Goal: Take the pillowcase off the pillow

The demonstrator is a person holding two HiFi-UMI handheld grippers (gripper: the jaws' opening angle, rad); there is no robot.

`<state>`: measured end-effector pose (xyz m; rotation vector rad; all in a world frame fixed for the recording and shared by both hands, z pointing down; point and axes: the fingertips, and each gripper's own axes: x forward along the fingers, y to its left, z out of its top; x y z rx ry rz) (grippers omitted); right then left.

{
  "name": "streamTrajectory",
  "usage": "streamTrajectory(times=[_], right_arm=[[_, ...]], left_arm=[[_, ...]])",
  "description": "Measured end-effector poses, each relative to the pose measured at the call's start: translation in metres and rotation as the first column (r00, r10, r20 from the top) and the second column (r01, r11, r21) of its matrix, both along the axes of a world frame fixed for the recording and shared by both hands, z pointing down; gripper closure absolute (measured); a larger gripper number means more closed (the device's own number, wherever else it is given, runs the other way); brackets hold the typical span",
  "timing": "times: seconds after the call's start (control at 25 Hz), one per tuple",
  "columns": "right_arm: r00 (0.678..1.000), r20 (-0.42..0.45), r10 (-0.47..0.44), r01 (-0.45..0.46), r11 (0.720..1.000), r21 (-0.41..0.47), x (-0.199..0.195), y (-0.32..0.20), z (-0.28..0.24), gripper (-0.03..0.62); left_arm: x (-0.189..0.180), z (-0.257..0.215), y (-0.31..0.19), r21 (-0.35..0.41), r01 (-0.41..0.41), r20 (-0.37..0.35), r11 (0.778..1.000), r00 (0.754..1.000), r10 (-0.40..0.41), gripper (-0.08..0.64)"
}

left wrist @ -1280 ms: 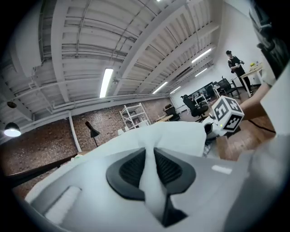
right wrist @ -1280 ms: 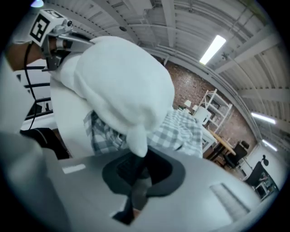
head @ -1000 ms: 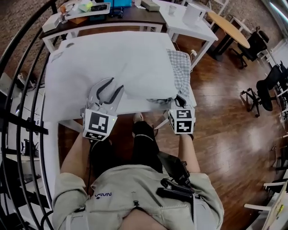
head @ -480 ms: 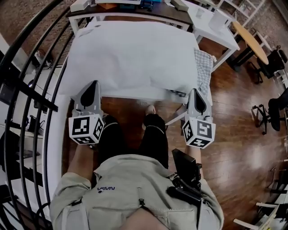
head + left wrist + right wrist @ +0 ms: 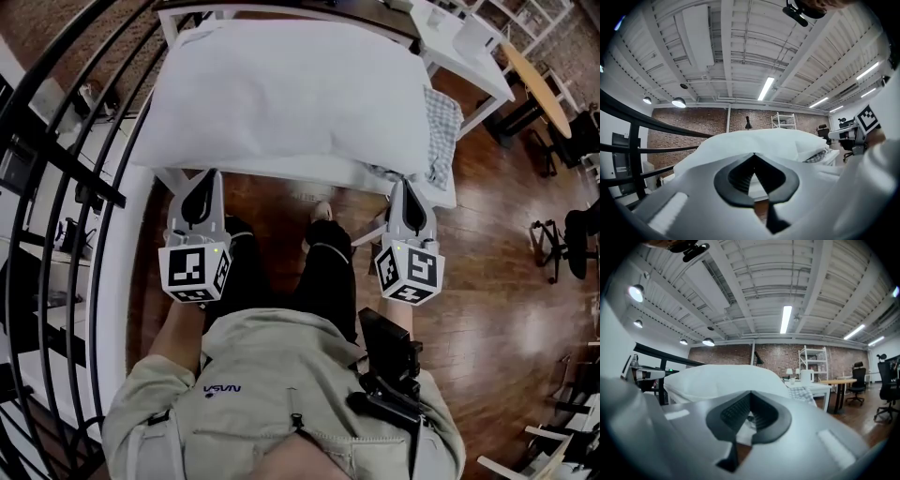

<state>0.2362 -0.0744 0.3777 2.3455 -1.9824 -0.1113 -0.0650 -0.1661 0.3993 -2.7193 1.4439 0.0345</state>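
Note:
A big white pillow point(image 5: 291, 94) lies across the white table point(image 5: 328, 175). Checked pillowcase cloth point(image 5: 442, 131) is bunched against the pillow's right end and hangs over the table's right side. My left gripper point(image 5: 207, 178) is shut and empty, just off the table's front edge below the pillow's left corner. My right gripper point(image 5: 404, 185) is shut too, close to the crumpled cloth at the front right corner, with nothing seen clamped. In the left gripper view the shut gripper point(image 5: 753, 154) faces the pillow point(image 5: 759, 140). In the right gripper view the gripper point(image 5: 750, 392) faces the pillow point(image 5: 722, 376) and the cloth point(image 5: 802, 392).
A black railing point(image 5: 84, 141) curves along the left. A white desk point(image 5: 469, 47) and a round wooden table point(image 5: 539, 84) stand at the back right, with office chairs point(image 5: 572, 225) on the wooden floor. The person's legs point(image 5: 319, 272) are below the table's front edge.
The left gripper, open over the pillow's near edge a second ago, has shut and pulled back off the table. The right gripper has also drawn back from the checked cloth, staying shut.

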Motion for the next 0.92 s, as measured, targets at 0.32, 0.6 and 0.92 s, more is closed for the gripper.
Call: streamTrajectory(times=[0.32, 0.6, 0.92], right_arm=[[1.000, 0.012, -0.018, 0.018, 1.000, 0.000, -0.011, 0.004, 0.004, 0.591], [1.000, 0.016, -0.012, 0.012, 1.000, -0.019, -0.009, 0.009, 0.016, 0.591], [1.000, 0.013, -0.023, 0.023, 1.000, -0.013, -0.007, 0.002, 0.018, 0.591]], left_arm=[[0.011, -0.004, 0.009, 0.035, -0.014, 0.038, 0.999, 0.999, 0.013, 0.555], [0.019, 0.003, 0.015, 0.035, -0.028, 0.065, 0.999, 0.998, 0.026, 0.555], [0.028, 0.000, 0.013, 0.058, -0.042, 0.069, 0.997, 0.997, 0.038, 0.555]])
